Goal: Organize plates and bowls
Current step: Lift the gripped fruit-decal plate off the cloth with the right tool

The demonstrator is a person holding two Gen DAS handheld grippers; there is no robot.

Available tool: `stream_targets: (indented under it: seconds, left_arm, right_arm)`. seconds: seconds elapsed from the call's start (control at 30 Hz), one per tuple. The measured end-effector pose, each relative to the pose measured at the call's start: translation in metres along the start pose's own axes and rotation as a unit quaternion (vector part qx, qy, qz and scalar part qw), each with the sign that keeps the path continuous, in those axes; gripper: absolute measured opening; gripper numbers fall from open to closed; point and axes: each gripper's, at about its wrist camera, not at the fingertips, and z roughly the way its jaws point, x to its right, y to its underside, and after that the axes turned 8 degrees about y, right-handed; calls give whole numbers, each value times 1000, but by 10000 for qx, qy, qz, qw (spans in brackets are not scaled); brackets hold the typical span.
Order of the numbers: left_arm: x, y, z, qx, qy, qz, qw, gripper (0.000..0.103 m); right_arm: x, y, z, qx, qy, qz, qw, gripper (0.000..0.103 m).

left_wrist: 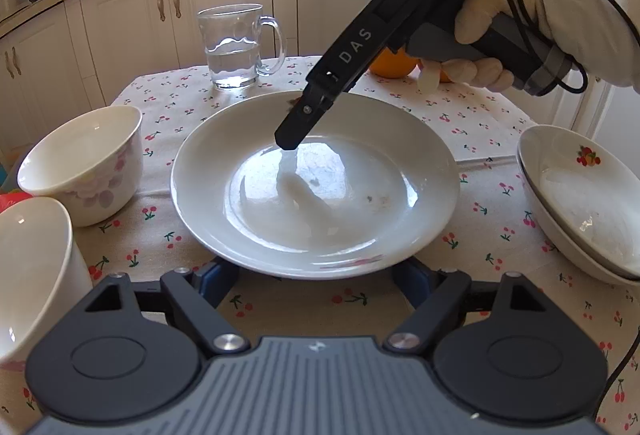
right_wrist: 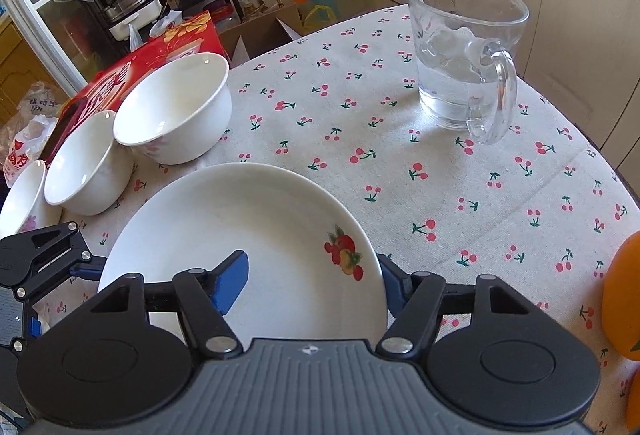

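Centre of counter (left_wrist: 492, 235), on cherry-print cloth: fruit-decal plate (left_wrist: 192, 195), white, shallow, lying flat, round, so no long axis to speak of. Both tools at it, from opposite sides. Left tool (left_wrist: 314, 281) at near rim; fingers stand apart w/ tips tucked under the rim, pads hidden, so can't tell if it grips. Right tool (left_wrist: 289, 143) at far rim, reaching down from upper right in a white-gloved hand (left_wrist: 560, 27). In the right wrist view it straddles the rim by the decal, one blue pad over the dish, other finger outside the edge; jaws apart, no clamp seen. Judgement: plate lies btwn the two tools, each about equally near, and any lift depends on both rims being caught evenly. Left of plate: two white bowls (left_wrist: 84, 163), just beside. Right of plate: a second decal plate (left_wrist: 532, 195), apart from it. Beyond plate: glass mug (left_wrist: 234, 47) w/ water, an orange (left_wrist: 390, 65) behind the right tool.
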Motion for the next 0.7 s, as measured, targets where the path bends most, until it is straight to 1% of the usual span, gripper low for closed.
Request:
stream_targets:
  seconds: [0.4,0.7]
  left_arm:
    - [-2,2,-8,-180,260,227,9992,83]
    - [7,12,-29,-344,388,454,9976,83]
  right_arm:
    - [-6,17,-12,-4,24,301,9995,74]
    - [-23,34,-31,68,-63,466,9989,74]
